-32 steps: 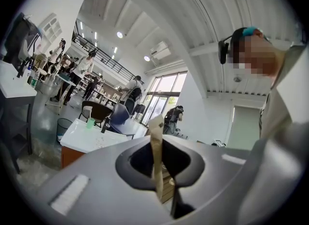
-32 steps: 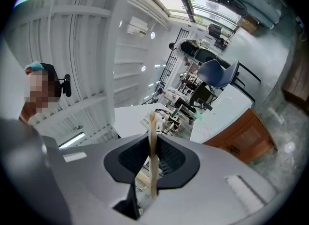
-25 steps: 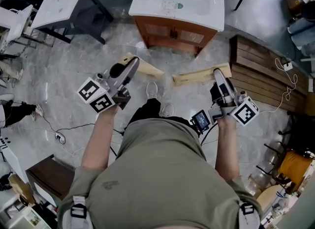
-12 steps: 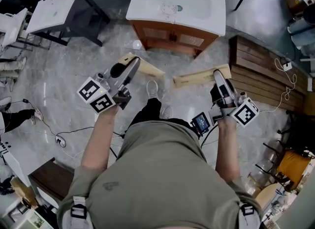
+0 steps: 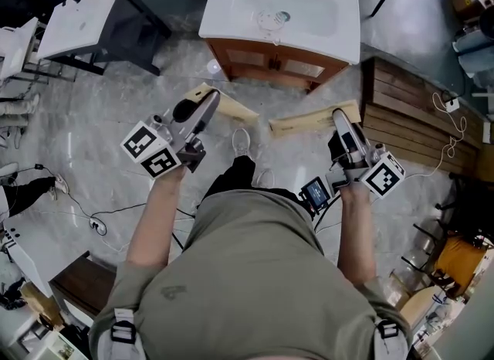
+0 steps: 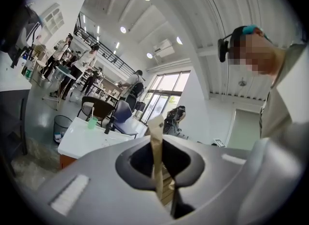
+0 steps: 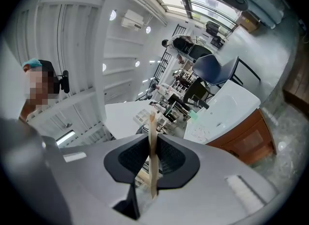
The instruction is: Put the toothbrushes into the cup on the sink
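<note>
At top centre the sink (image 5: 333,35) is glossy, smooth white like glazed ceramic, over a brown wood cabinet (image 5: 270,63), and the floor (image 5: 100,142) round it is polished grey stone. The left gripper (image 5: 210,103) and right gripper (image 5: 338,117) have smooth matt grey plastic shells, while the left toothbrush (image 5: 234,108) and right toothbrush (image 5: 305,123) show tan, matt, paper-like wrapping. Lower centre, the person's shirt (image 5: 255,273) is dull olive cloth.

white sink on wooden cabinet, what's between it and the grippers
Head view: just bare grey marbled floor between the sink and the tan toothbrushes clamped by left gripper and right gripper.
</note>
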Tool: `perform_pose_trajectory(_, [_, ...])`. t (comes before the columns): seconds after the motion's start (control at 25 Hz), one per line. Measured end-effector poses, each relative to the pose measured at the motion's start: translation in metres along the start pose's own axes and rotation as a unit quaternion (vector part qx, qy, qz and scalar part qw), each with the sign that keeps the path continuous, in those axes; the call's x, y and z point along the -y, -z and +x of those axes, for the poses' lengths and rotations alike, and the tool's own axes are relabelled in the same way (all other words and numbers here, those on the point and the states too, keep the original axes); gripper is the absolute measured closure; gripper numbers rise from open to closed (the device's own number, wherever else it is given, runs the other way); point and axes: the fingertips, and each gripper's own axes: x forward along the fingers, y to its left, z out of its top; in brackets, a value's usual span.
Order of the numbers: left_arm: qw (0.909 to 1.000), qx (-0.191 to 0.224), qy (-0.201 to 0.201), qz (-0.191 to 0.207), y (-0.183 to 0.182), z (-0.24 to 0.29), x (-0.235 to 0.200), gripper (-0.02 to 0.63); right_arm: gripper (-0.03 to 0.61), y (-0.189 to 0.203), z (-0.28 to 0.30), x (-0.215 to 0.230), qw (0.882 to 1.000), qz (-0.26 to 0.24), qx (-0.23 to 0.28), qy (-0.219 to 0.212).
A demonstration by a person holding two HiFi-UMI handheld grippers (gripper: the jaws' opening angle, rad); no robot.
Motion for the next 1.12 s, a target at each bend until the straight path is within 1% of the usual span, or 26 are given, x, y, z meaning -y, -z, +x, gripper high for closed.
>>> perform_pose_trajectory(0.16, [1.0000,0.000,0.002,-0.005,-0.006,0.007,-0.019,0.600,0.517,-0.003,0.019,0.006,1.000,0.001,0.000,0.003])
perform_pose_trajectory(0.36, [0.9999,-0.006,0.005,-0.015,-0.023,0.024,-0.066,0.600,0.517,-0.012,0.067,0.018,1.000,0.005,-0.003,0.015])
perform_pose_trajectory(0.44, [0.9998,-0.007,0.008,-0.016,-0.026,0.030,-0.079,0.600,0.518,-0.014,0.079,0.023,1.000,0.003,-0.002,0.016])
perform_pose_trajectory(0.84, [0.9996,-0.006,0.025,-0.009,-0.035,0.036,-0.081,0.600,0.518,-0.019,0.084,0.014,1.000,-0.007,0.011,0.019])
perform_pose_trajectory(1.12, [0.9993,-0.005,0.033,-0.015,-0.053,0.047,-0.117,0.600,0.517,-0.028,0.121,0.015,1.000,-0.011,0.015,0.025])
